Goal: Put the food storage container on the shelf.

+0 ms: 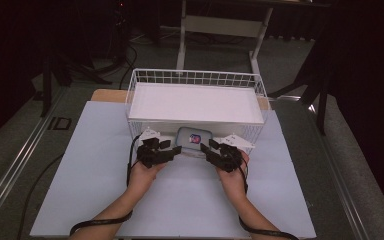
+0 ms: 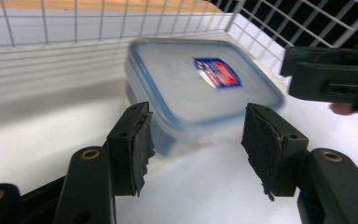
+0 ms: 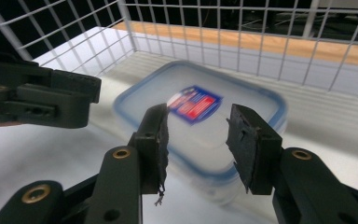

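Forearms come in from the bottom of the high view, each hand carrying a gripper up to the near face of the wire basket (image 1: 132, 85). My left gripper (image 2: 196, 140) has its jaws parted, with bare white surface between the pads and nothing pinched; its near pad (image 2: 137, 144) sits just beside the box's corner without pressing on it. My right gripper (image 3: 196, 140) is likewise parted, and I see the lid through the gap, not clamped.

Just beyond both sets of jaws lies the plastic food box (image 1: 194, 138), a shallow, clear, rounded rectangle with a blue-rimmed lid (image 2: 200, 84) and a blue-and-red label (image 3: 195, 103). It rests on the lower white level, under the basket's white shelf (image 1: 195, 102), between the two grippers.

I judge it light and probably empty, stiff enough not to buckle, but smooth-walled and slippery. A pinch on the flat lid would slide; I'd rather take the short ends at the protruding lid rim, one gripper per side, and draw it out level.

Farther off, the basket's back wires (image 3: 242, 32) and a wooden edge show.
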Available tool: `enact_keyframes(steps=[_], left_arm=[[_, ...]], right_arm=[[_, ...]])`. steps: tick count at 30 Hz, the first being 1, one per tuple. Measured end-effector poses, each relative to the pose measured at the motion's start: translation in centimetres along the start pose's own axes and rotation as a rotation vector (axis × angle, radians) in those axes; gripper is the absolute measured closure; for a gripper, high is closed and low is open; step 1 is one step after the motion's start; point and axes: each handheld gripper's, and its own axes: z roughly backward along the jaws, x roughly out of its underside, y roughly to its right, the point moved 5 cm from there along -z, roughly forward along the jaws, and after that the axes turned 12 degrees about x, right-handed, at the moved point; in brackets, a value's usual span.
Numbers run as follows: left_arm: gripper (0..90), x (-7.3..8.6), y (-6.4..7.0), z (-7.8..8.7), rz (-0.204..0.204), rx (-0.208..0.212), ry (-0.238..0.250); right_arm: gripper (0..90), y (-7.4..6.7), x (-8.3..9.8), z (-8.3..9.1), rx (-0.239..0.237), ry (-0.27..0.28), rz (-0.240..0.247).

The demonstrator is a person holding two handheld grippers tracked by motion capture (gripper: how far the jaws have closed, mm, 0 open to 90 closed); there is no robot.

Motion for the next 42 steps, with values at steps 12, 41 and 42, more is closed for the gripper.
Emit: enact_keyframes(steps=[12, 41, 42], left_arm=[[26.4, 1.2, 2.8, 3.4, -0.106, 0.083, 0.017], [2.1, 2.9, 2.8, 3.3, -0.169, 0.057, 0.052], [2.1, 2.9, 2.8, 3.3, -0.169, 0.056, 0.058]], right_arm=[[78.0, -1.9, 1.7, 0.5, 0.01, -0.072, 0.087], [90.0, -1.7, 2.5, -3.6, 0.033, -0.161, 0.088], [90.0, -1.9, 2.5, -3.7, 0.027, -0.155, 0.088]])
